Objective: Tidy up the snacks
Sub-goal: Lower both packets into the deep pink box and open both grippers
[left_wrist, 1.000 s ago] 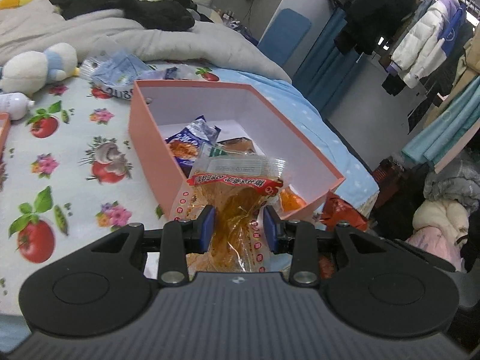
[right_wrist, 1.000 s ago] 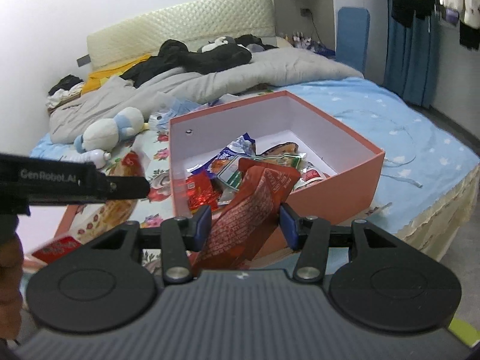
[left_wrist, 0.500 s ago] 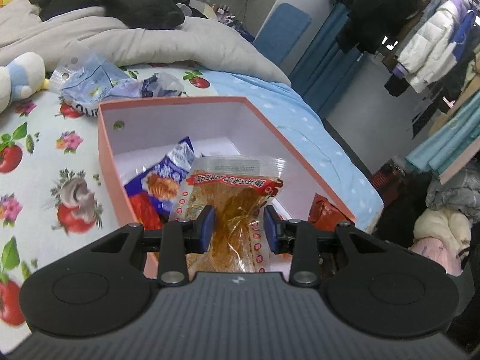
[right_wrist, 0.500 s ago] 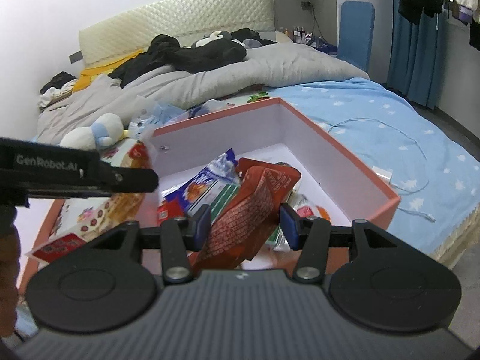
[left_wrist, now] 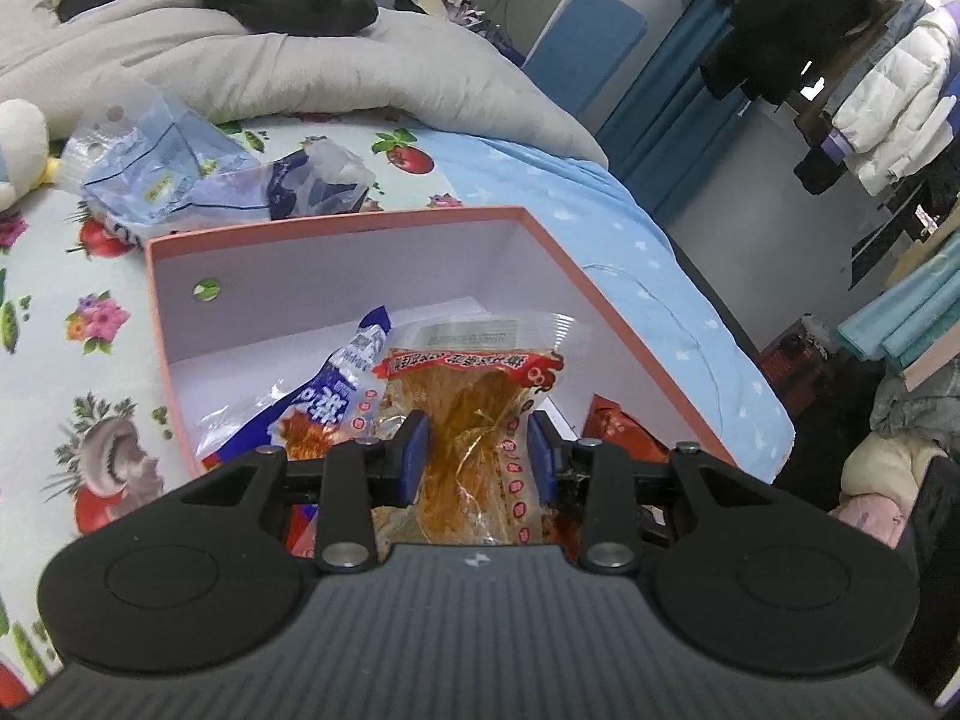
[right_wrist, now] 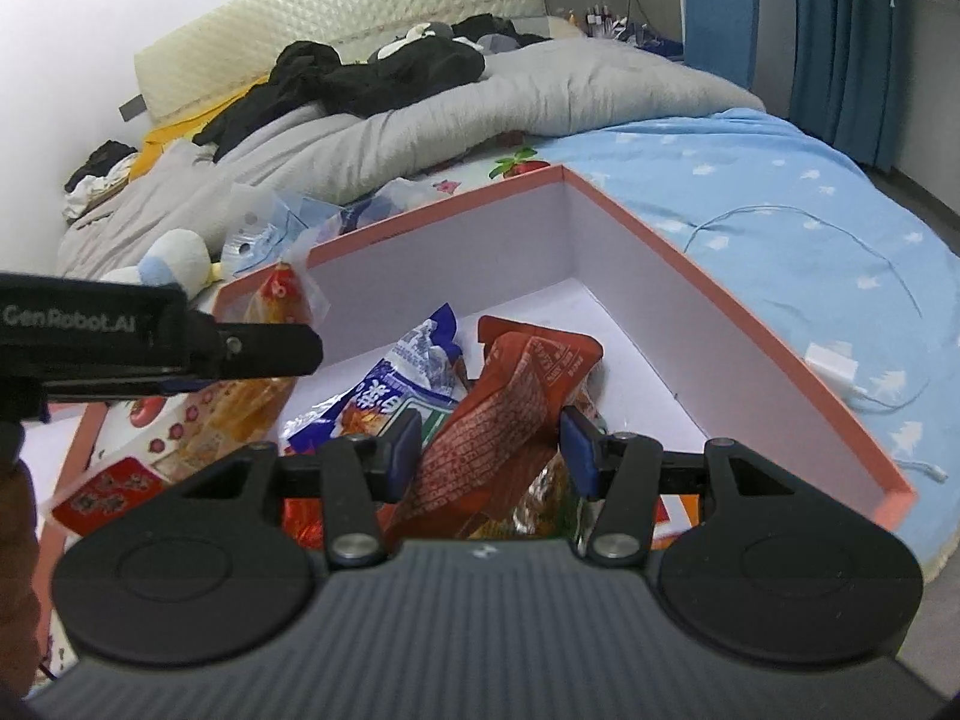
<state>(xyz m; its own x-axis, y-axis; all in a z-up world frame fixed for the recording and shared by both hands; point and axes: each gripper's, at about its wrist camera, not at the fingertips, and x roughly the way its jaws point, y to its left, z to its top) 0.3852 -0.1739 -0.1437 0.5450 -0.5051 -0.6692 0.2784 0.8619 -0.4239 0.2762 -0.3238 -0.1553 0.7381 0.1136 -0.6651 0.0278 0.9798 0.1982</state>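
Observation:
A pink box (left_wrist: 606,300) with a white inside stands on the bed; it also shows in the right wrist view (right_wrist: 720,294). A blue snack bag (left_wrist: 336,378) lies in it, also seen in the right wrist view (right_wrist: 402,378). My left gripper (left_wrist: 477,450) is shut on a clear packet of orange snack (left_wrist: 474,402), held over the box's near left part. My right gripper (right_wrist: 489,450) is shut on a red-brown snack packet (right_wrist: 510,396), held over the box's middle. The left gripper (right_wrist: 180,348) shows in the right wrist view with its packet (right_wrist: 240,402).
Clear blue plastic bags (left_wrist: 174,174) lie behind the box on the fruit-print sheet (left_wrist: 72,324). A plush toy (right_wrist: 168,258), a grey duvet (right_wrist: 480,102) and black clothes (right_wrist: 372,72) lie further back. A white cable (right_wrist: 840,372) runs over the blue cover at the right.
Both grippers have moved forward over the box with their packets. The box now fills more of both views and the packets hang above its inside.

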